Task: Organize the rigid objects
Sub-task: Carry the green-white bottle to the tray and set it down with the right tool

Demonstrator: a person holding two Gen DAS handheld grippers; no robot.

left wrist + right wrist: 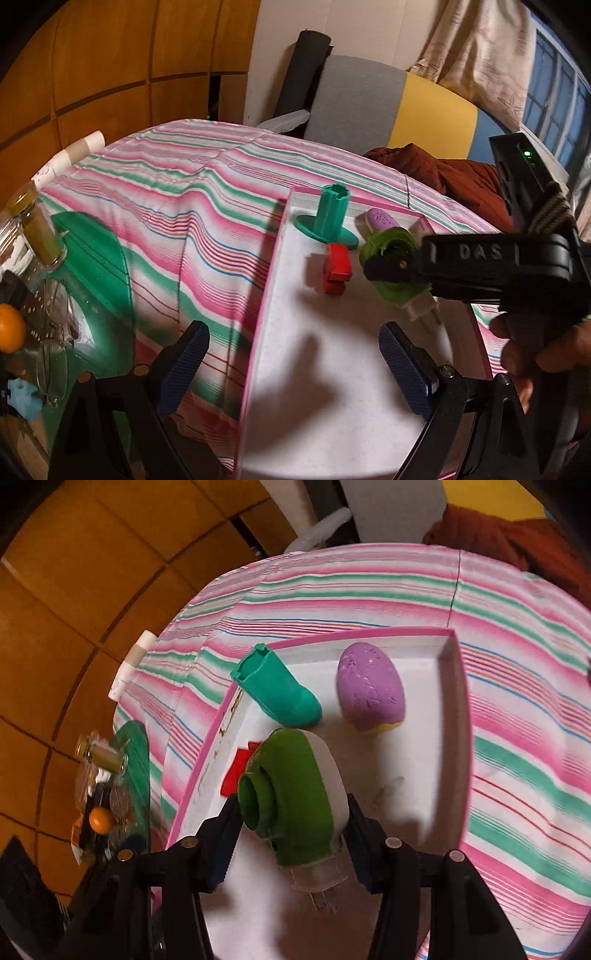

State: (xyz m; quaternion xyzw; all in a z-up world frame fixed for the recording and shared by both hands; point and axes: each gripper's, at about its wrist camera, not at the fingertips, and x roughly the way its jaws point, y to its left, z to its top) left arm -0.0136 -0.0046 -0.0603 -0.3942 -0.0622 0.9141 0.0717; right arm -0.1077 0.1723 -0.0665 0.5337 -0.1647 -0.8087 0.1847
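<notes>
A white tray with a pink rim (266, 280) (207, 760) lies on a striped cloth. In it stand a teal spool-shaped piece (328, 218) (277, 694), a red block (338, 269) (240, 768) and a purple egg-shaped object (380, 218) (371, 688). My right gripper (291, 812) is shut on a green and white plug-in device (295, 797) (391, 266) and holds it just above the tray floor, next to the red block. My left gripper (291, 365) is open and empty, over the tray's near left edge.
A green glass plate (99, 273) (136, 760) at the left carries a jar of yellow-green powder (35, 229), an orange (9, 328) and clear glassware. A paper roll (74, 155) lies at the cloth's far left. A brown garment (443, 173) lies behind the tray.
</notes>
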